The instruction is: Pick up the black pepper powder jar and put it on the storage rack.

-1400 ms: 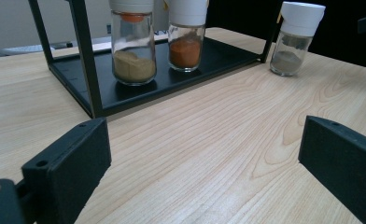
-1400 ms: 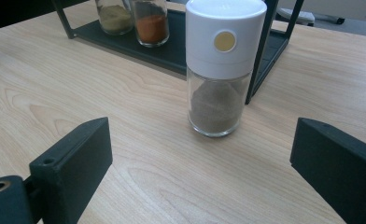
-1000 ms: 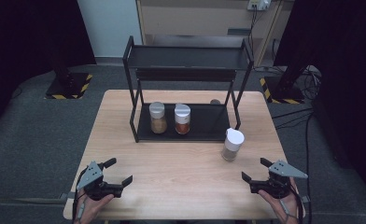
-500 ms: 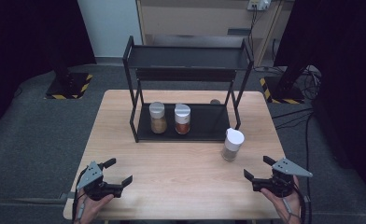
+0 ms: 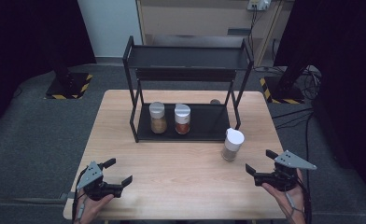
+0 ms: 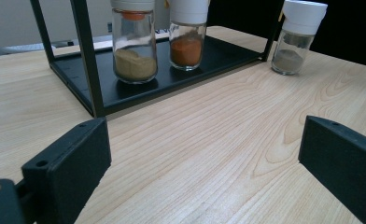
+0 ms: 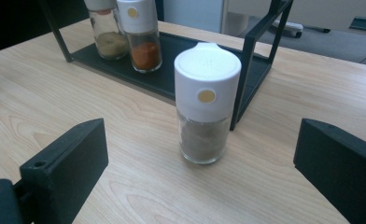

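The right gripper [image 5: 259,171] hovers at the near right of the desk [image 5: 181,186], jaws spread wide and aimed at the upright grey-spice jar [image 7: 206,103] standing just ahead of them, so it is far nearer than the left gripper [image 5: 117,173], also wide open. Beyond, the black rack [image 5: 186,70] holds a tan-spice jar [image 5: 158,117] and an orange-spice jar [image 5: 182,118] side by side on its lower shelf.

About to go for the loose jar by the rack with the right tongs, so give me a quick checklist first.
1. Right tongs open: ok, jaws wide apart.
2. Jar upright on the table, cap on: ok.
3. Jar lined up between the jaws in the right gripper view: ok.
4. Path to the jar free: ok.
5. Jar clear of the rack post: cannot tell, they look close.
6. Left tongs out of the way: ok, open, at the near left edge.
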Motion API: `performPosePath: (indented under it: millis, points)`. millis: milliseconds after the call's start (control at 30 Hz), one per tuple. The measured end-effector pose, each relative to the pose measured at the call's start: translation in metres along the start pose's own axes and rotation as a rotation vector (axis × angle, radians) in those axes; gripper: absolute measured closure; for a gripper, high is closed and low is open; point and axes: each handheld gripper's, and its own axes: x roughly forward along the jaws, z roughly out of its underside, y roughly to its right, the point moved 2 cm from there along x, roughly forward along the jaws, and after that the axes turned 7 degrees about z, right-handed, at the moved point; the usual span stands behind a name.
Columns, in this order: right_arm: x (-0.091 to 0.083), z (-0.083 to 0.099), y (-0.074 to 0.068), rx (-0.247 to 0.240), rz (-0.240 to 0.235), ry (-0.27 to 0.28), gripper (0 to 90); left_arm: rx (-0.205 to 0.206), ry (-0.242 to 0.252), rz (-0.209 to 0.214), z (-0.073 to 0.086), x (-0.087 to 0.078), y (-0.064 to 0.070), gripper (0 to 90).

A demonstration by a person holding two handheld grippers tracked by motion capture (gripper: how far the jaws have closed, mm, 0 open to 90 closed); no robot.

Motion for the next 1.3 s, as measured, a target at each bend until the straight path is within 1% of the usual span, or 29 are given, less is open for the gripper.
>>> performPosePath:
  millis: [333,433,633,733,800,867,1000,1133,1300]
  points:
    - [0.011,-0.021,0.000,-0.015,-0.016,-0.013,3.6,0.000,0.000,-0.001,0.000,0.000,0.000,1.3]
    - [0.016,-0.026,0.000,-0.010,-0.018,-0.023,3.6,0.000,0.000,-0.001,0.000,0.000,0.000,1.3]
    - [0.026,-0.034,0.003,-0.006,-0.019,-0.028,3.7,-0.001,0.001,0.000,0.000,0.000,0.000,1.3]
    - [0.031,-0.037,0.005,0.001,-0.025,-0.033,3.7,-0.001,0.000,0.001,0.000,0.000,0.000,1.3]
    - [0.036,-0.040,0.004,-0.012,-0.014,-0.041,3.7,-0.002,0.000,0.002,0.000,0.000,-0.001,1.3]
    - [0.040,-0.041,0.005,-0.006,-0.016,-0.045,3.7,-0.003,-0.001,0.004,0.000,0.000,-0.001,1.3]
    - [0.047,-0.044,0.004,-0.018,-0.008,-0.058,3.8,-0.003,-0.003,0.005,0.000,0.000,-0.001,1.3]
    - [0.056,-0.045,0.007,0.003,-0.015,-0.070,3.9,-0.004,-0.001,0.004,0.000,0.000,-0.001,1.3]
    - [0.065,-0.047,0.006,-0.002,-0.012,-0.082,4.1,-0.004,-0.003,0.004,0.000,0.000,-0.001,1.3]
